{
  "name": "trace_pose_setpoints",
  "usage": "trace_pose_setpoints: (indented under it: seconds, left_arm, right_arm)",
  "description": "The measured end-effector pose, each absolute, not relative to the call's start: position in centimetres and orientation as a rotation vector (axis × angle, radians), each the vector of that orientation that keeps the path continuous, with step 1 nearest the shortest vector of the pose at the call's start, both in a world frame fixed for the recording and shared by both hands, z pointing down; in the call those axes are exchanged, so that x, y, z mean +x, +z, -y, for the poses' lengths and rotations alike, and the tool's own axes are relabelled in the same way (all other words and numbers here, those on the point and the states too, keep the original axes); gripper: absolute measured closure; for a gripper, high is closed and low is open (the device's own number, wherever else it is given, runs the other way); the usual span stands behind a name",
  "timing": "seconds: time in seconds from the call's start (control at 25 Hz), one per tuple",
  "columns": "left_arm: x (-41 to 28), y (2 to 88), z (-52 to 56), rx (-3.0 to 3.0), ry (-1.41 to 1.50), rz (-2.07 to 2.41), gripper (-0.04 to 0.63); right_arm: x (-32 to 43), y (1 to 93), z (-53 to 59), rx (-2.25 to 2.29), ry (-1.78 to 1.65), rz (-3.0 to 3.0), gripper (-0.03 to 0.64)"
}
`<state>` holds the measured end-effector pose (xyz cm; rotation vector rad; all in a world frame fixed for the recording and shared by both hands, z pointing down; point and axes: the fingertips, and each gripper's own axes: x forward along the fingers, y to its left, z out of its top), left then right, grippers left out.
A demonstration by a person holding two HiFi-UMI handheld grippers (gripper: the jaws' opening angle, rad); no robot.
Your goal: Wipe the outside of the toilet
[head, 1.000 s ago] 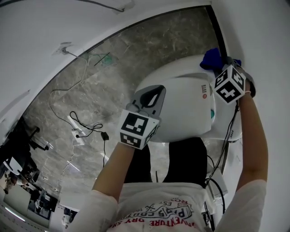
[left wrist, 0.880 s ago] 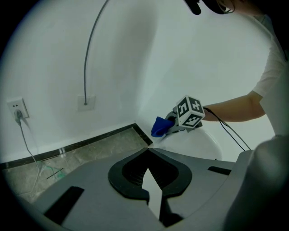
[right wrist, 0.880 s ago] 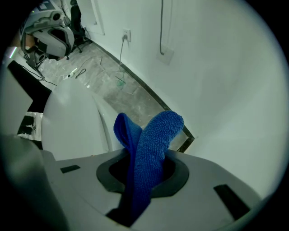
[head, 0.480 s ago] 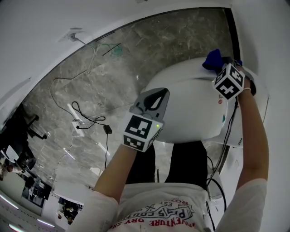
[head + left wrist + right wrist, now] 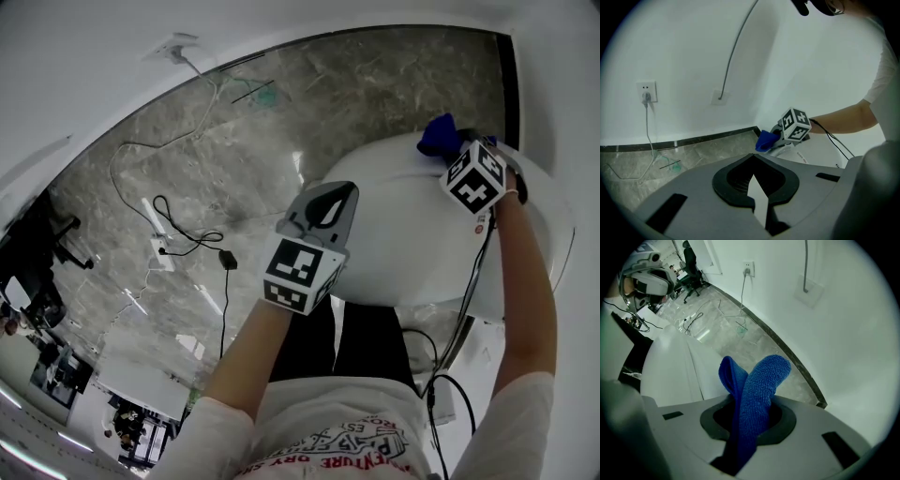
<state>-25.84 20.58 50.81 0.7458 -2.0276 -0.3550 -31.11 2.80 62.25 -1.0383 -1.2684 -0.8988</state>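
Note:
The white toilet (image 5: 412, 234) stands with its lid down at centre right of the head view. My right gripper (image 5: 459, 150) is at the toilet's far end by the wall, shut on a blue cloth (image 5: 438, 134). The cloth (image 5: 759, 390) sticks up folded from the right gripper (image 5: 751, 408), beside the white toilet (image 5: 670, 366). My left gripper (image 5: 325, 208) hovers over the lid's left edge, shut and holding nothing. From the left gripper (image 5: 753, 161) I see the right gripper's marker cube (image 5: 796, 125) and the cloth (image 5: 765, 140).
Black cables (image 5: 183, 239) and a power strip (image 5: 161, 255) lie on the marble floor left of the toilet. A wall socket (image 5: 647, 91) and a hose (image 5: 736, 51) are on the white wall. My dark-trousered legs (image 5: 375, 337) stand at the toilet's near end. Desks and chairs (image 5: 37, 281) are at far left.
The head view has swung, so the toilet sits further right and lower. The left gripper has drifted slightly right and down. The right gripper still holds the cloth at the toilet's far end.

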Motion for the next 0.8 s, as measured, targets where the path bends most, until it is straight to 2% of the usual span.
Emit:
trace_pose_setpoints:
  seconds: [0.8]
  left_arm:
    - [-18.6, 55.2, -29.5, 0.479, -0.463, 2.093, 0.588]
  right_arm:
    - [-24.2, 66.1, -17.8, -1.296, -0.736, 1.105, 0.545]
